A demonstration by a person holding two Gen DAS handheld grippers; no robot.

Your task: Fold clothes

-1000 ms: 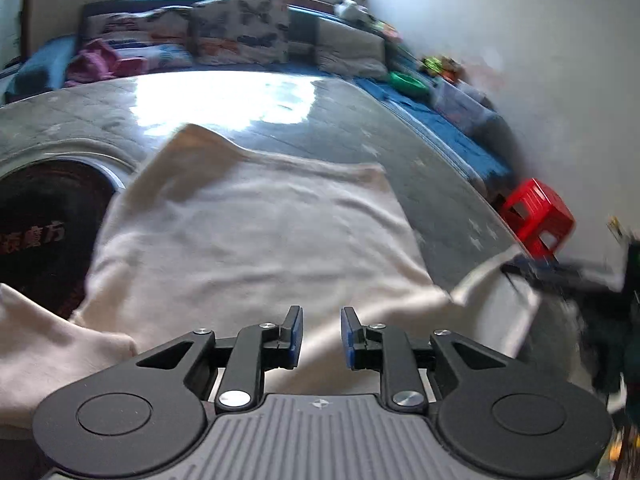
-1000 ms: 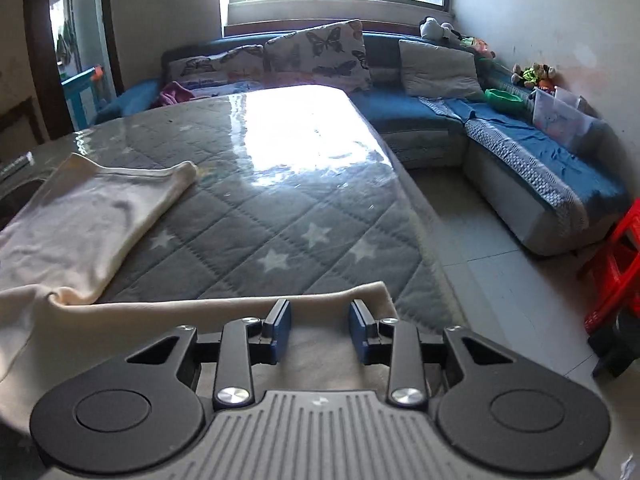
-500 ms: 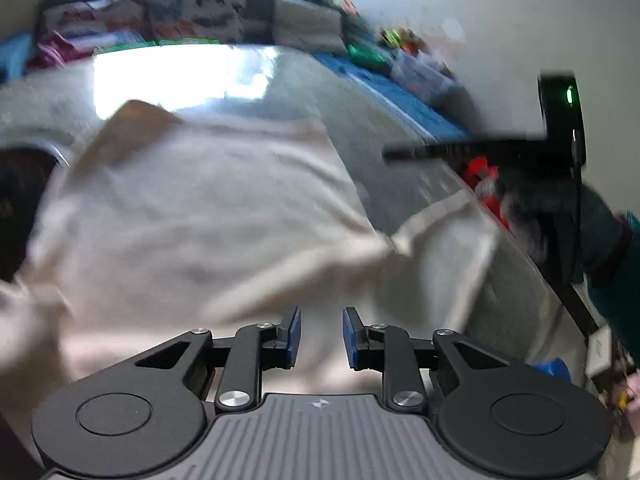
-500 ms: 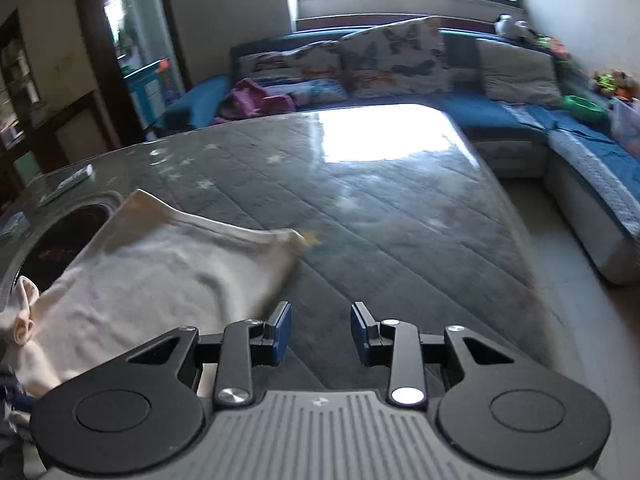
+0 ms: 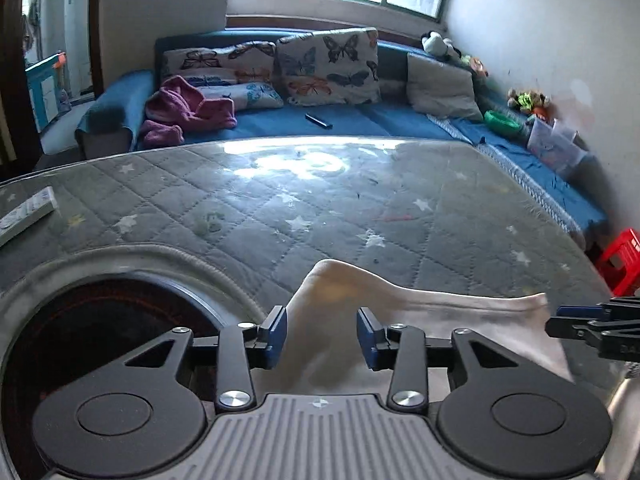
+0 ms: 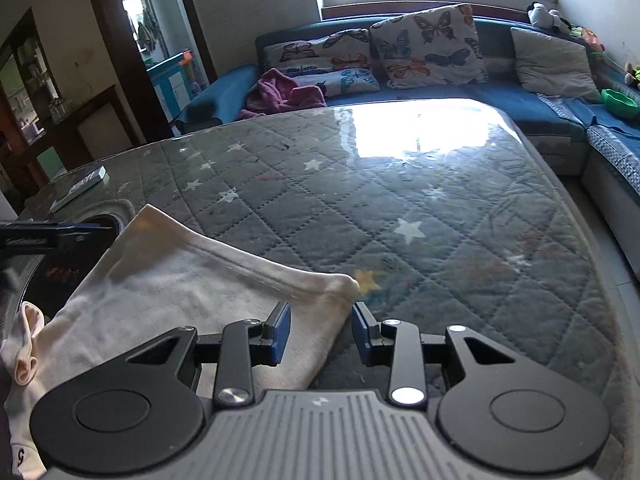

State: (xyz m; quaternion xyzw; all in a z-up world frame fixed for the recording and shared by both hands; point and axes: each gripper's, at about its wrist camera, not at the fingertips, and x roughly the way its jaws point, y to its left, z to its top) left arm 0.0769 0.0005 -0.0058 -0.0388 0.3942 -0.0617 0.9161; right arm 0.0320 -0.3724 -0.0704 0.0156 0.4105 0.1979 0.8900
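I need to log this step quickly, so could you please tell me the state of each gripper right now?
Left gripper: open, holding nothing, over the cream garment.
Right gripper: open, holding nothing, at the garment's corner.

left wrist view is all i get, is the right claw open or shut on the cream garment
observer: Open. The right claw has its jaws apart, and the right edge of the cream garment runs between them, ungripped.
operator: which finger is over cloth
observer: Only its left finger. The other one sits over the bare quilted star cover.
operator: anything bunched up that i can't see
observer: Yes, a cuff-like fold stands curled up at the garment's near left edge.
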